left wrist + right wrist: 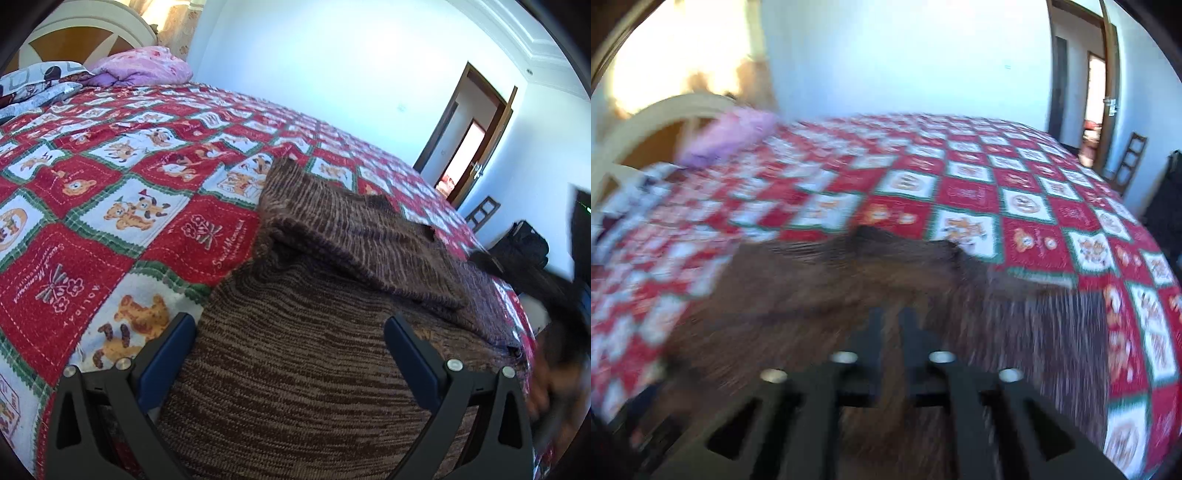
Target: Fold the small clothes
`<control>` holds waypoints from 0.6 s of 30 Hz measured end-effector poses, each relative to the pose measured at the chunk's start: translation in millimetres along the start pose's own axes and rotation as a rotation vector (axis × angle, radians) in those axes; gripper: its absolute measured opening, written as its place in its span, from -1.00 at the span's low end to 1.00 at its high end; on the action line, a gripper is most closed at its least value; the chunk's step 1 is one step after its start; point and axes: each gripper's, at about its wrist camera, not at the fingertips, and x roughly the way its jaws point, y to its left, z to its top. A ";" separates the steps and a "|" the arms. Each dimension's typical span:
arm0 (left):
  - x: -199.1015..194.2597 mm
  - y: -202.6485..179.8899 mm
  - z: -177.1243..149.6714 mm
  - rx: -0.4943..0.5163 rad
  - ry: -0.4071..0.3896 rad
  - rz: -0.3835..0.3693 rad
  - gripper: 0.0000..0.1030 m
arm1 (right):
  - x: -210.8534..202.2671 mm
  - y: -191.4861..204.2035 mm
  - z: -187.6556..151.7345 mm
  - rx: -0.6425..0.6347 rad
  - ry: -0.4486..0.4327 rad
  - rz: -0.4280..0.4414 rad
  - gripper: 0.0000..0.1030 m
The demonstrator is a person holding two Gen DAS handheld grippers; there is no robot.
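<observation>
The left tongs (290,330), black with blue-padded fingers (173,343), stand wide open with nothing pinched between them. They hover just above the brown striped knitted sweater (295,398), whose broad flat body fills the gap between the two fingers and runs on beneath them.

The right tongs (893,325), black and heavily blurred, show their two fingers close together with only a thin slit between. The same brown sweater (812,314) lies directly under and ahead of them. The blur makes it impossible to tell whether they pinch any cloth.

Beyond the left tongs, a part of the sweater is folded over and lies as a thicker, lighter-striped layer on top of the flat body. A dark, smeared shape at the sweater's right edge cannot be made out.

The sweater lies on a red, white and green patchwork quilt (110,206) printed with teddy bears, near the quilt's front edge. The quilt spreads out from the sweater to the left, the right and the far side.

Far beyond the sweater to the left sits a rumpled pink pillow (144,68), against a cream and brown wooden headboard (85,37). Far beyond the sweater to the right, an open brown-framed doorway (469,136) breaks a white wall.
</observation>
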 end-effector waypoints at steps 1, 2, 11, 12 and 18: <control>-0.1 -2.3 2.4 0.026 0.033 0.009 1.00 | -7.5 3.4 -13.8 -0.009 0.041 0.023 0.52; -1.7 -3.4 3.3 0.055 0.062 0.017 1.00 | -14.4 6.7 -31.1 -0.028 0.089 0.042 0.53; -114.0 53.4 -19.1 0.128 0.063 0.073 1.00 | -100.3 -8.0 -124.7 -0.066 0.098 0.036 0.53; -124.1 60.6 -23.3 0.119 0.062 0.070 1.00 | -107.5 -4.1 -125.4 -0.057 0.069 0.070 0.53; -144.6 75.5 -59.8 0.133 0.138 0.050 0.68 | -118.6 47.8 -125.7 -0.046 -0.022 0.260 0.19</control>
